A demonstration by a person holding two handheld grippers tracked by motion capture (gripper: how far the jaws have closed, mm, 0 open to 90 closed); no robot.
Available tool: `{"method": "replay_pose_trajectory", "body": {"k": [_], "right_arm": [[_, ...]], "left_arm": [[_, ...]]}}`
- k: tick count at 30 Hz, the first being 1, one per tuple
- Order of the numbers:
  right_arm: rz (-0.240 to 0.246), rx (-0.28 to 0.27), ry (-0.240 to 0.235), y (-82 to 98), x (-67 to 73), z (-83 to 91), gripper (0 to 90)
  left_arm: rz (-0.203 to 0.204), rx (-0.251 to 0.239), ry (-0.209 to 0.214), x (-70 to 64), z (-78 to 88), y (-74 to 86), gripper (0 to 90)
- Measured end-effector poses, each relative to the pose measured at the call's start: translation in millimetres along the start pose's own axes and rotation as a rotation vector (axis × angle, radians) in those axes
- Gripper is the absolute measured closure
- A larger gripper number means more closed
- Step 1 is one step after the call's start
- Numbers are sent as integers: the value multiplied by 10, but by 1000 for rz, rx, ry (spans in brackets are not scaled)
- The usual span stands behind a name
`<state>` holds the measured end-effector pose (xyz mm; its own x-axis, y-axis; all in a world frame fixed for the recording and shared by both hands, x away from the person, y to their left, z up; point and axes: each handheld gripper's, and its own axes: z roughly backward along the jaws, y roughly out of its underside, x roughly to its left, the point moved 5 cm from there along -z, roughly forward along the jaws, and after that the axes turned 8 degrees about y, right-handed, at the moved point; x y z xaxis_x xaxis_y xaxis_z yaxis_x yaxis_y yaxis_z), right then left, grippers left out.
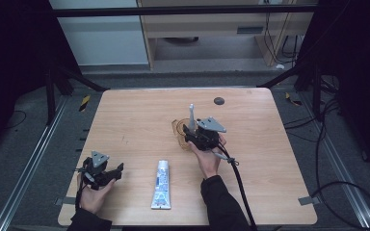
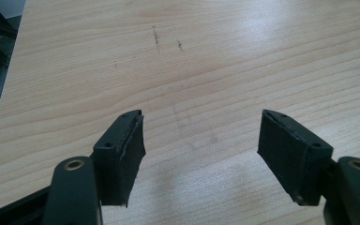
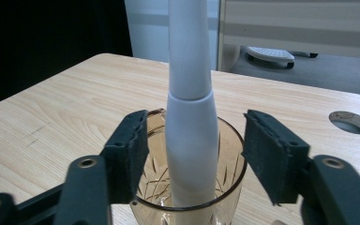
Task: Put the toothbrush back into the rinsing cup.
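1. Toothpaste tube [image 1: 162, 184]: lay flat on the wooden bench [image 1: 135, 120] near its near edge, long axis running near to far, between the two hands and apart from both.
2. Left gripper [image 1: 118, 169]: held in the person's left hand [image 1: 94, 192] at the near-left part of the bench. Its jaws stood spread wide apart with nothing between them; in the left gripper view only bare wood grain with a few faint dark marks lay beyond the gripper [image 2: 201, 145].
3. Right gripper [image 1: 189, 132]: held in the right hand [image 1: 207, 159] near the centre of the bench, a black cable [image 1: 238, 178] trailing toward the near edge. In the right gripper view its jaws stood released, one on either side of the toothbrush, neither pad touching it.
4. Amber cut-glass tumbler [image 3: 192, 187]: stood upright on the bench just beyond the right gripper [image 3: 194, 150], seen also in the high view [image 1: 179, 132].
5. White electric toothbrush [image 3: 190, 108]: stood upright inside the tumbler, its handle rising well above the rim; in the high view [image 1: 191, 115] its slim upper part projected above the gripper.
6. Round cable hole [image 1: 218, 101]: set in the bench surface toward the far edge, right of centre, well apart from the tumbler.
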<state>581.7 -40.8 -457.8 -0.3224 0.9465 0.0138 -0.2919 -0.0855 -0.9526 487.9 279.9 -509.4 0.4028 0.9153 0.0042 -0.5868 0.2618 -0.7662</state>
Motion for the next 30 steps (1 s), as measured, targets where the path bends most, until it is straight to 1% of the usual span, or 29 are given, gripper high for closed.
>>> {"method": "replay_pose_trajectory", "body": {"k": [1,3,4,7,10,11,12,13,14,15,16,17,19,22,23,25,27,28,30], "right_arm": [[-1,8,-5,-6,4,15,324],[-5,11,-5,-10,6,29,306],[-2,16,-18,-15,13,57,269],[16,24,-25,-19,17,120,233],[31,36,-33,-17,1,211,220],[31,36,-33,-17,1,211,220],[40,37,-33,-16,-27,287,216],[41,38,-35,-17,-44,326,214],[41,38,-35,-17,-44,326,214],[36,38,-40,-25,-87,405,214],[36,38,-40,-25,-87,405,214],[15,41,-52,-37,-146,479,211],[9,44,-55,-47,-209,543,208],[11,53,-45,-48,-321,624,201],[18,59,-39,-44,-363,648,198],[27,67,-29,-37,-445,700,196],[35,78,-26,-23,-529,759,194],[35,78,-26,-23,-529,759,194],[40,90,-22,2,-628,833,197]], "left_arm": [[1,-1,0,0,1,-1,310],[2,-2,1,-1,3,-3,311],[2,-3,3,-2,9,-5,312],[6,-5,5,-2,12,-7,314],[11,-10,7,1,23,-11,323],[13,-12,8,2,27,-13,323],[16,-16,7,2,35,-16,331],[16,-16,7,2,35,-16,336],[16,-17,8,-1,39,-18,336],[16,-18,9,-6,42,-20,346],[13,-18,8,-12,44,-22,346],[12,-17,7,-19,47,-24,361],[9,-16,9,-35,53,-29,382],[8,-15,12,-63,64,-38,413],[12,-13,22,-85,72,-43,429],[11,-13,26,-98,78,-46,455],[10,-12,38,-125,88,-54,483],[10,-14,46,-141,92,-58,483],[4,-12,56,-171,98,-65,516]]}}
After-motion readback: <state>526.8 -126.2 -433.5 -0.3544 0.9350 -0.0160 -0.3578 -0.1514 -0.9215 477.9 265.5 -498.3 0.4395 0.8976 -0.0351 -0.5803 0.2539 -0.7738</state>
